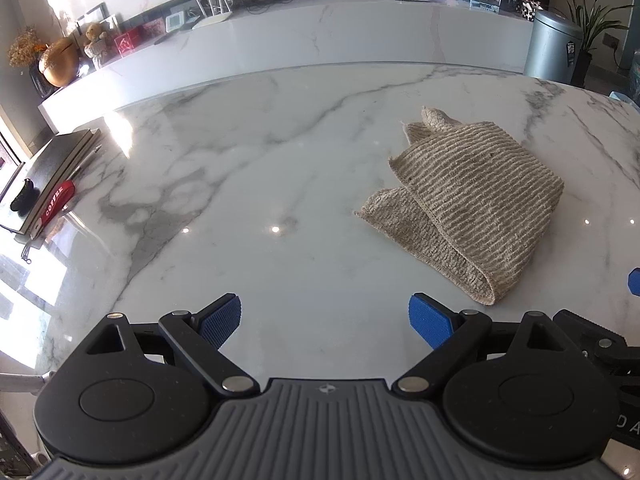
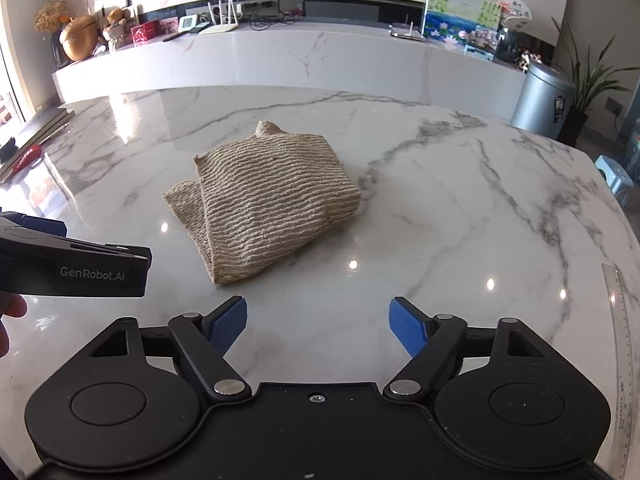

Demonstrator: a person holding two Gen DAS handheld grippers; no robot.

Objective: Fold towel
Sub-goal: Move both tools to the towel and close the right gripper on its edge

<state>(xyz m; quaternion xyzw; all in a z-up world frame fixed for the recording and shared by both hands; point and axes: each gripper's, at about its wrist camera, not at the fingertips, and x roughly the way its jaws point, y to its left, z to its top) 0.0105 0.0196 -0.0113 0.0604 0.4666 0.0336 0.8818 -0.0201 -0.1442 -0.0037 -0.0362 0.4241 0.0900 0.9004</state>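
Observation:
A beige ribbed towel (image 1: 472, 200) lies folded in a loose bundle on the white marble table (image 1: 260, 168), with a corner sticking up at its far end. In the left wrist view it sits ahead and to the right of my left gripper (image 1: 324, 320), which is open and holds nothing. My right gripper (image 2: 318, 326) is open too, just short of the near edge of the towel (image 2: 268, 200), which lies straight ahead of it and slightly left. The body of the left gripper (image 2: 76, 264) shows at the left edge of the right wrist view, with part of a hand below it.
Stacked books with a red coffee-labelled item (image 1: 56, 200) lie at the table's left edge. A clear ruler (image 2: 620, 340) rests at the right edge. Behind the table runs a long marble counter (image 2: 280, 60) with ornaments, and a grey bin (image 2: 540, 96) stands beside a plant.

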